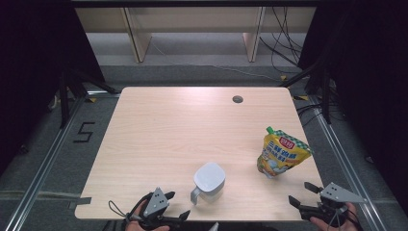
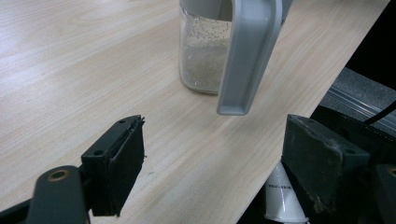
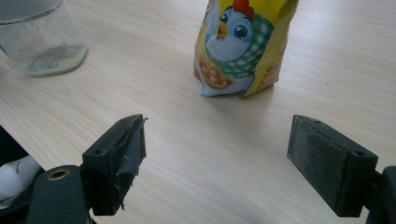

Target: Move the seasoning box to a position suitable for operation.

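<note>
1. Here, on the pale wooden worktop (image 1: pixel 159 139): a clear jar (image 1: pixel 209 182) with a white lid and grey handle, upright near the front edge, about mid-width.
2. Partly filled with white grains, as seen through the glass in the left gripper view (image 2: pixel 205 56); handle (image 2: pixel 245 60) turned toward that camera.
3. Well to the right of the jar: a yellow stand-up pouch (image 1: pixel 280 153) with a green cap, upright, leaning slightly.
4. Printed on the pouch in the right gripper view (image 3: pixel 243 44): a cartoon chick against green check.
5. Left tool (image 1: pixel 176 206) at the front edge, just left of the jar, jaws spread wide, holding nothing.
6. Right tool (image 1: pixel 301 193) at the front right corner, near the pouch but apart from it, jaws likewise wide apart and empty.
7. Near the far edge of the worktop: a small round hole (image 1: pixel 237 99).
</note>
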### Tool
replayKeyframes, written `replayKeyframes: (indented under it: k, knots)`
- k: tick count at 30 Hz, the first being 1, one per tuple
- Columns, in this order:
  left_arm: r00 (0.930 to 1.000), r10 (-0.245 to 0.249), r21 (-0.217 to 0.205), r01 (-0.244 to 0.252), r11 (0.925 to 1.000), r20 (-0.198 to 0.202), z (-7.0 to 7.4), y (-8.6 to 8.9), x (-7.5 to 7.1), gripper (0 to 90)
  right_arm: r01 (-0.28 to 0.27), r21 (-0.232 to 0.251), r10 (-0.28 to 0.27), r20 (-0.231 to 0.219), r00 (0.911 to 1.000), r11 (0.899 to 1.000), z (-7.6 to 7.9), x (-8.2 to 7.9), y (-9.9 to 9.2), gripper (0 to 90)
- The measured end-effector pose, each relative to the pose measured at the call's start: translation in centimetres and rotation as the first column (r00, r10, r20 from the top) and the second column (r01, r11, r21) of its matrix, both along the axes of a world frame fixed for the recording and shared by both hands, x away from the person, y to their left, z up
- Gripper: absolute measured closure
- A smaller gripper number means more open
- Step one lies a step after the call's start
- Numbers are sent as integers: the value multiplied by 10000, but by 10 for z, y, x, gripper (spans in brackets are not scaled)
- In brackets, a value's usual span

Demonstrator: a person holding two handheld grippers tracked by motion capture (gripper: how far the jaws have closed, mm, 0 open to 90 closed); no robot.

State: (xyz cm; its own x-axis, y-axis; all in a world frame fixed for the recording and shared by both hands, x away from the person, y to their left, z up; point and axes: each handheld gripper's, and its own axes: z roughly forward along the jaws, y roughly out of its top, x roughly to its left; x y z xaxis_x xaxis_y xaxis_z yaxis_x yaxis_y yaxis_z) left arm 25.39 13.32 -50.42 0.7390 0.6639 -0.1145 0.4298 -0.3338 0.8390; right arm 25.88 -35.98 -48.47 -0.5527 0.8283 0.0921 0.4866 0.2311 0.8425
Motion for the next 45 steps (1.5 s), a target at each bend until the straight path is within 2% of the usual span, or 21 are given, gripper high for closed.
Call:
replayKeyframes:
  k: [2, 3, 7, 8, 15, 16, 17, 19, 20, 23, 24, 25, 26, 30, 37, 38, 41, 42, 43, 44, 45]
  knots:
    - [10000, 13, -7, -13, 10000, 4, 0, 0, 0, 205, -23, -38, 23, 30, 10000, 10000, 0, 0, 0, 203]
    - [10000, 15, -8, -15, 10000, 5, 0, 0, 0, 205, -140, -263, 147, 268, 9995, 9996, 0, 2, -2, 203]
    - [10000, 32, 37, -32, 10000, -9, 1, 0, 0, 205, -137, -256, 144, 271, 9995, 9996, 0, 2, -2, 203]
    - [10000, 47, -7, -47, 10000, -16, 1, 0, 0, 205, 5, 4, -5, -14, 10000, 10000, 0, 0, 0, 202]
    - [9997, 233, -195, -232, 9995, 21, 1, -1, 0, 205, 5, -1, -5, -14, 10000, 10000, 0, 0, 0, 202]
    - [9998, 169, 41, -170, 9998, 72, 1, 0, 2, 205, 9, 5, -9, -22, 10000, 10000, 0, 0, 0, 203]
    - [9998, 185, -171, -184, 9997, 78, 0, -3, 2, 204, 52, 16, -52, -18, 10000, 10000, 0, 0, 0, 202]
    - [9998, 142, 39, -143, 9999, 102, 1, -3, 3, 205, 60, -8, -60, -10, 10000, 10000, 0, 0, -1, 203]
    - [9997, 161, -104, -160, 9998, 182, 1, -4, 4, 203, 34, -196, -30, 215, 9998, 9998, -1, 2, -3, 202]
    - [9994, 314, -324, -310, 9990, 136, 1, -6, 5, 198, -36, -133, 38, 126, 9999, 9999, -1, 1, -3, 203]
    - [9994, 276, -190, -272, 9994, 190, 2, -5, 6, 198, -61, -180, 65, 185, 9998, 9998, -1, 2, -4, 202]
    - [9992, 274, -163, -269, 9995, 277, 3, -6, 7, 198, 56, 13, -56, -68, 10000, 10000, -1, -1, -2, 202]
    - [9990, 346, -180, -340, 9993, 295, 4, -8, 9, 197, -49, -75, 50, 77, 10000, 10000, -1, 0, -4, 202]
    - [9988, 272, -165, -266, 9995, 397, 4, -12, 12, 196, 110, 4, -110, -48, 9999, 9999, -2, -2, -4, 202]
    - [9974, 366, -275, -349, 9990, 623, 2, -22, 17, 198, 84, -209, -80, 165, 9998, 9997, -2, -1, -7, 202]
    - [9973, 366, -260, -350, 9990, 640, 2, -24, 17, 198, 164, -37, -164, -50, 9999, 9999, -2, -1, -5, 202]
    - [9966, 363, -218, -348, 9992, 744, 2, -28, 18, 198, 175, -23, -175, -88, 9998, 9998, -2, -1, -4, 202]
    - [9963, 398, -289, -377, 9989, 764, 1, -29, 19, 200, 37, -145, -36, 37, 10000, 9999, -2, 1, -4, 202]
    - [9958, 362, -231, -343, 9991, 839, 1, -30, 20, 205, 194, -189, -195, -21, 9998, 9996, -3, 0, -3, 202]
    - [9956, 464, -412, -431, 9982, 812, 1, -33, 19, 205, 194, -189, -195, -21, 9998, 9996, -3, 0, -3, 202]
    - [9958, 306, -292, -282, 9992, 866, 1, -33, 20, 210, 98, -373, -93, 146, 9999, 9993, -3, 2, -5, 203]
